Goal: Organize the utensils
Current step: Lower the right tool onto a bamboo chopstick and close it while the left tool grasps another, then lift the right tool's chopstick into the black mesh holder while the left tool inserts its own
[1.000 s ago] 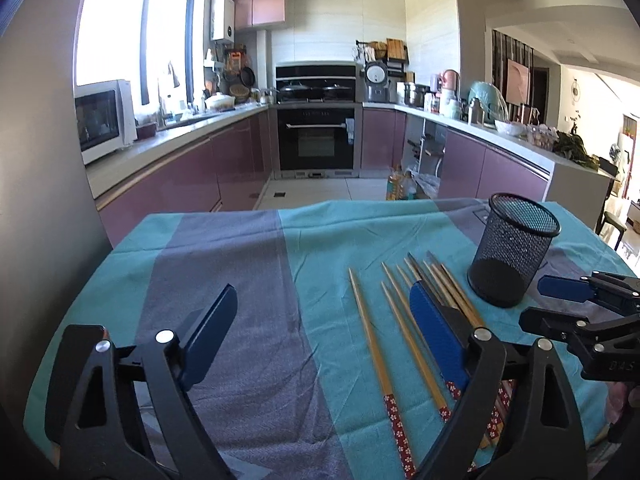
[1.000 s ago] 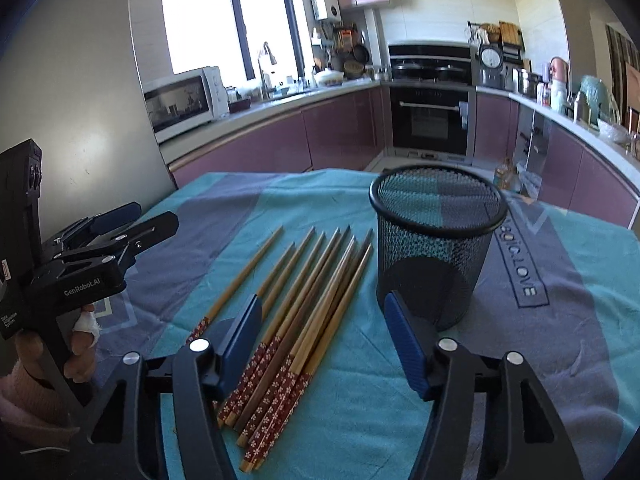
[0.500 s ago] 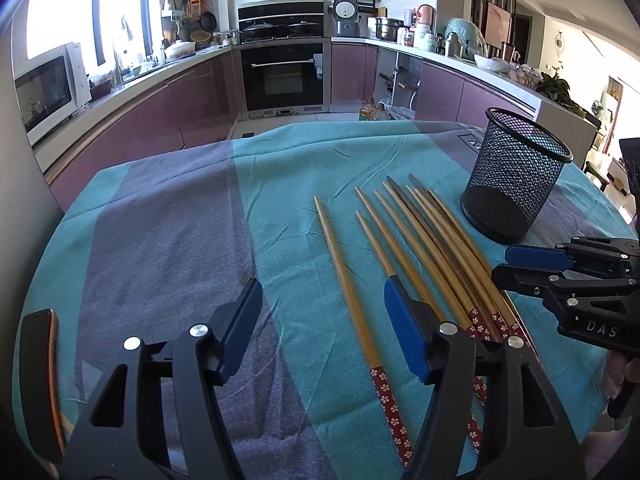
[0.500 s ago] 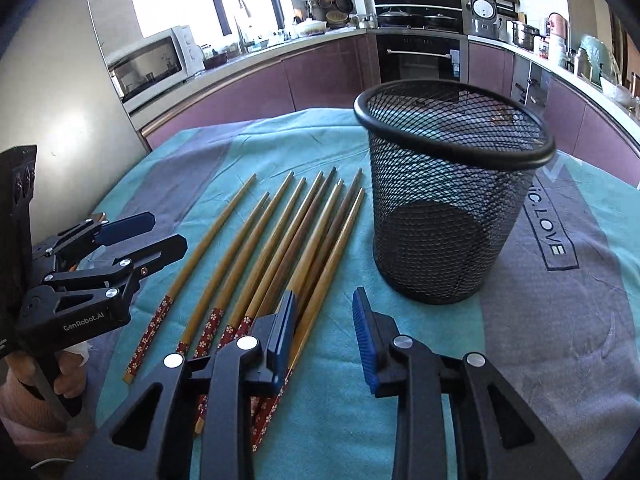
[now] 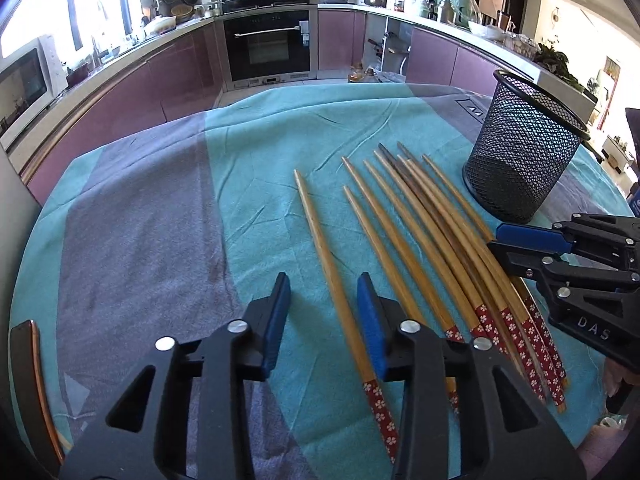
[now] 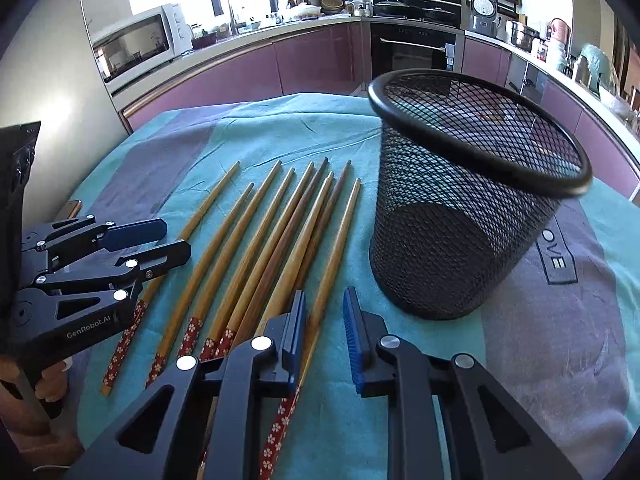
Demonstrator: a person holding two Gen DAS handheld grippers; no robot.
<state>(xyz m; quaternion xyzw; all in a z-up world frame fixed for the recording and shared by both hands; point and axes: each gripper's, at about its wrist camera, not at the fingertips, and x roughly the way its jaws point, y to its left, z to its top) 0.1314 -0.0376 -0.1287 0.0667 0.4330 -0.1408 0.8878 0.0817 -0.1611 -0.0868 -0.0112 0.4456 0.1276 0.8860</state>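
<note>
Several wooden chopsticks (image 5: 416, 240) with red flowered ends lie side by side on a teal and grey cloth (image 5: 160, 220). A black mesh cup (image 6: 460, 220) stands upright to their right, also in the left wrist view (image 5: 520, 160). My left gripper (image 5: 322, 280) is low over the leftmost chopstick (image 5: 316, 232); its jaws are closing with that stick between them, and a gap still shows. My right gripper (image 6: 324, 292) straddles the rightmost chopstick (image 6: 344, 232), jaws closing, pads not pressing. Each gripper also shows in the other's view: the right (image 5: 496, 240), the left (image 6: 172, 240).
A flat dark object with an orange edge (image 5: 24, 360) lies at the table's left edge. Beyond the round table run purple kitchen cabinets, an oven (image 5: 266, 44) and a microwave (image 6: 136, 44). A hand (image 6: 44, 380) holds the left gripper's handle.
Both grippers have come down and closer to the chopsticks, tilting more steeply. Both pairs of jaws have narrowed a lot, each now around a single chopstick.
</note>
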